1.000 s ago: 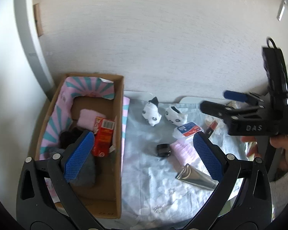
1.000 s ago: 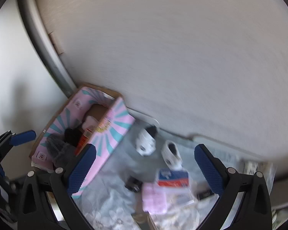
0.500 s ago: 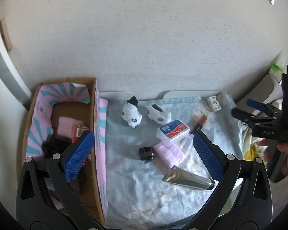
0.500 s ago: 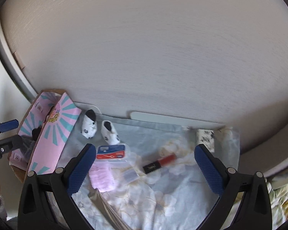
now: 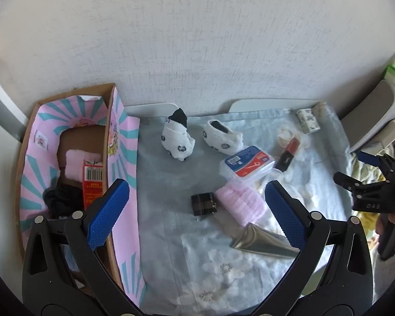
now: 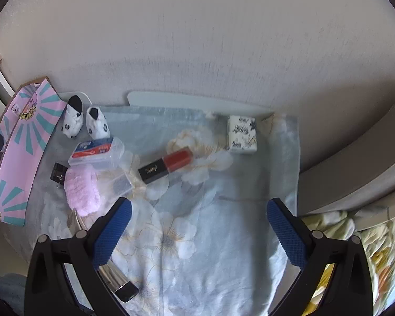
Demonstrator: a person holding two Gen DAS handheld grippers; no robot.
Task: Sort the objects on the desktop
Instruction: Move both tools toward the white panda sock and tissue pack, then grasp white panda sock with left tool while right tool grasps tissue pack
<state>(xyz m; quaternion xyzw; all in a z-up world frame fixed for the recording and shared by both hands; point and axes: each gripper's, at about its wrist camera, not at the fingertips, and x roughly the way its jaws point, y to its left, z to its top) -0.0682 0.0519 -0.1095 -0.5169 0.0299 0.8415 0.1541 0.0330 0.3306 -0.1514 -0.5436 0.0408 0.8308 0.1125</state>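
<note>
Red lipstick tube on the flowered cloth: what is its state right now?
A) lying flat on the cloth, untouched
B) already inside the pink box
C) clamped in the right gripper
A: the lipstick tube lies flat on the cloth, well ahead of the open right gripper.

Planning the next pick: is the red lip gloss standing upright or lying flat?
Lying flat. The red lip gloss rests on its side on the floral cloth, black cap toward the box, nothing gripping it.
</note>
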